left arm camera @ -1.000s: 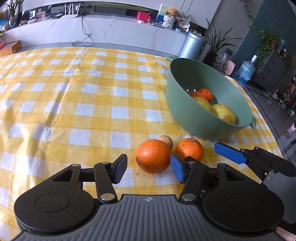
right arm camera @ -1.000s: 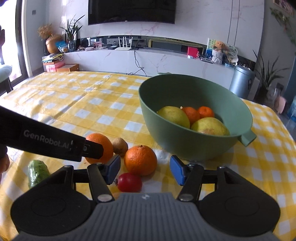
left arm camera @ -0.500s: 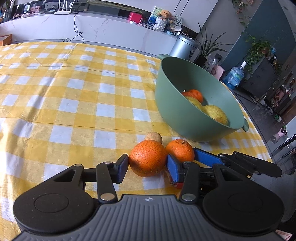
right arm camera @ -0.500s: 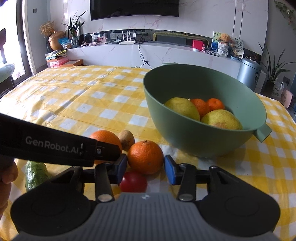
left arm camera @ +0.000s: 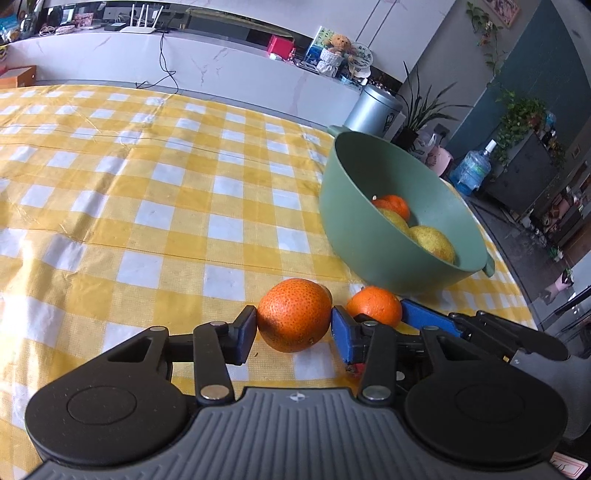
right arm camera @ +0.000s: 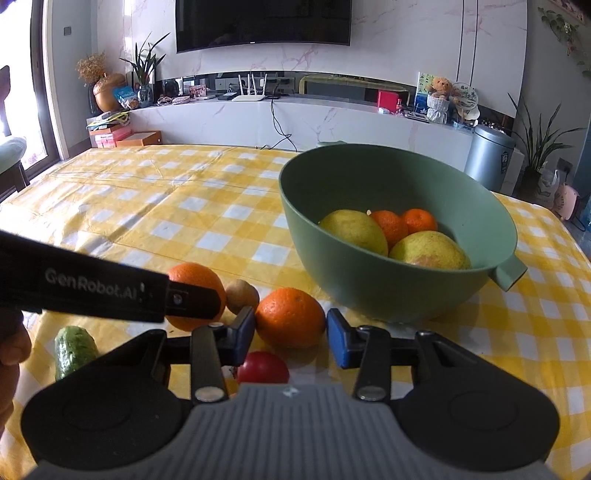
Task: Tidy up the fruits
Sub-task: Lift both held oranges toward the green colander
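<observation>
Where draped in yellow-and-white checked cloth, wide counter (left arm camera: 155, 206) creased along long straight fold lines and brightly lit. Near the right edge, a deep sage-green plastic bowl (right arm camera: 369, 288) with a small side lug, upright, holding two yellow-green pears (right arm camera: 354, 229) and small tangerines (right arm camera: 419, 219). Just in front of the bowl, loose on the cloth: a speckled deep-orange round orange (left arm camera: 293, 319), clamped between the blue pads of the left gripper (left arm camera: 291, 332), fingers having just been closing and now narrow, pressed to both sides of that fruit. Just beside it, a smoother round orange (right arm camera: 290, 317), caught the same way in the right gripper (right arm camera: 290, 332), fingers likewise just drawn in, narrow and touching the peel on each side. Between and behind the two oranges, a small brown round fruit (right arm camera: 242, 295). Close under the right gripper, a shiny red round fruit (right arm camera: 263, 367), partly hidden. Farther left, a bumpy green cucumber piece (right arm camera: 74, 350), with part of a hand (right arm camera: 11, 354) at the frame edge. Beyond the counter, a long white marble-look cabinet (right arm camera: 295, 122) against a pale marble wall, a dark flat television (right arm camera: 262, 22) above, a white router (right arm camera: 249, 96) and a teddy bear (right arm camera: 439, 86) on top. Off to the right, a grey cylindrical bin (right arm camera: 487, 155), leafy potted plants (right arm camera: 535, 147) and a blue water bottle (left arm camera: 471, 171) on the floor.
</observation>
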